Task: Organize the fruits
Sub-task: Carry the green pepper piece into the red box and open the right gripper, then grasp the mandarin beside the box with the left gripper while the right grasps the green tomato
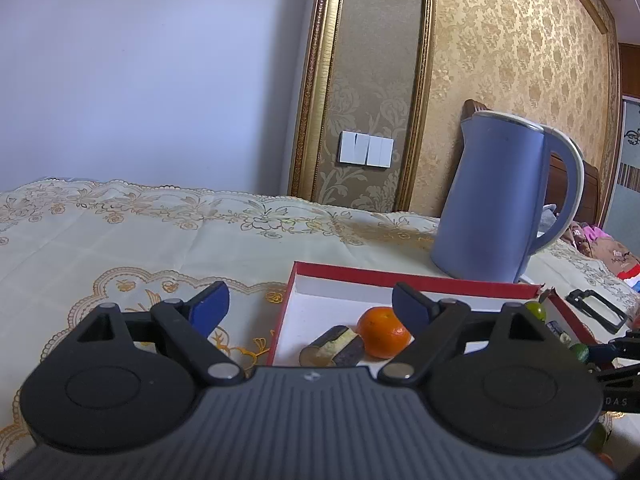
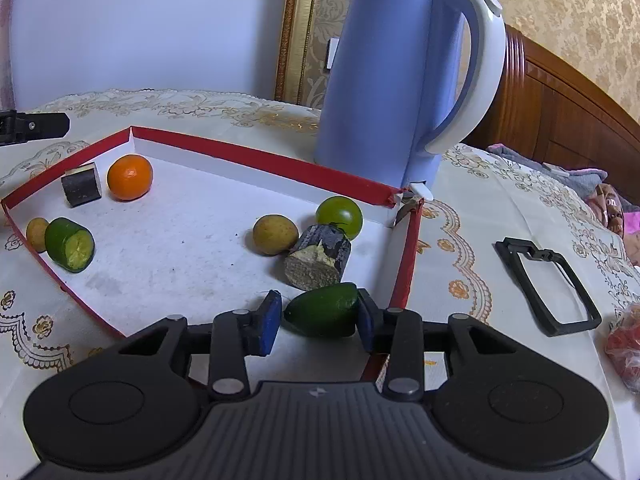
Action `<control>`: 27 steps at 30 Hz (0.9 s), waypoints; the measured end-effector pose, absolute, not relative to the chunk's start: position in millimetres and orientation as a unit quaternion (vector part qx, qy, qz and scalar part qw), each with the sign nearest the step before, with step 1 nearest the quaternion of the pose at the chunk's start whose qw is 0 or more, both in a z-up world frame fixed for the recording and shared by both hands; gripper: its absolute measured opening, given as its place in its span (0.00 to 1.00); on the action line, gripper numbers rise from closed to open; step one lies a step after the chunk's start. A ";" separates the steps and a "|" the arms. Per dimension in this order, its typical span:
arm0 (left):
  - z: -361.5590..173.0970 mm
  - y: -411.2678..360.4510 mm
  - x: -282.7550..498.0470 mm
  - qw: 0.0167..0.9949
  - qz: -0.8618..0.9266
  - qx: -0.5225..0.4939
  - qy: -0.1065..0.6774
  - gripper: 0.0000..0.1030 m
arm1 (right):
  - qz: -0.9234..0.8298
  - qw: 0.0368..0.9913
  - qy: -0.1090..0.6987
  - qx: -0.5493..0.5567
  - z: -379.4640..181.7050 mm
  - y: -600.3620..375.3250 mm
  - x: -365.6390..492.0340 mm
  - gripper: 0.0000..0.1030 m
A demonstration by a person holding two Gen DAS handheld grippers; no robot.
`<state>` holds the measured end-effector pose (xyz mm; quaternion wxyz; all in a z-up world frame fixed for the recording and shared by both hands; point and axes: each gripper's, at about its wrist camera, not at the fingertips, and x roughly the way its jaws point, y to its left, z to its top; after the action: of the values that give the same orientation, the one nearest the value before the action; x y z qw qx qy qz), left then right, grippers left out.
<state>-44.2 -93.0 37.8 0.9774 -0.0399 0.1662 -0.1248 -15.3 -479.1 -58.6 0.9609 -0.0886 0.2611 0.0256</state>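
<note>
Red tray point(image 2: 256, 154), one orange point(image 2: 130, 177), two eggplant chunks point(image 2: 318, 258)

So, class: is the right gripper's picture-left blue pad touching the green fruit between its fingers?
Apart. The right wrist view shows a strip of white tray floor between that pad and the green fruit.

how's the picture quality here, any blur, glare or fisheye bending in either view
Left wrist view: wall frame bows with fisheye bending, orange fairly sharp, right edge soft. Right wrist view: kettle leans and bulges, tray rim bends, soft even light, faint shadows, no strong glare.
</note>
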 end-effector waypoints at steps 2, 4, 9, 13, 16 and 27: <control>37.3 -93.9 -43.9 0.977 -0.125 -0.038 0.168 0.85 | 0.025 0.961 0.262 -0.090 -58.4 -479.1 -14.6 0.38; 36.1 -94.8 -43.5 0.977 -0.124 -0.036 0.170 0.85 | 0.025 0.960 0.263 -0.091 -58.1 -479.1 -13.9 0.38; 33.8 -95.3 -42.2 0.977 -0.121 -0.032 0.174 0.85 | 0.009 0.969 0.225 -0.101 -45.8 -475.4 -28.4 0.42; 34.2 -96.1 -43.5 0.978 -0.119 -0.030 0.170 0.85 | 0.002 0.982 0.165 -0.089 -20.5 -476.8 -71.5 0.65; 36.0 -99.4 -47.2 0.979 -0.119 -0.020 0.161 0.85 | 0.033 0.985 0.151 -0.072 -16.2 -474.0 -114.5 0.65; 35.4 -150.7 -163.1 0.942 -0.272 0.065 0.187 0.95 | 0.055 0.985 0.162 -0.029 -53.4 -491.0 -198.4 0.65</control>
<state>-163.1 -150.7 35.4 0.9417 0.0650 0.1870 -0.2720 -198.4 -491.0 -53.4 0.9848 -0.0290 0.1623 0.0546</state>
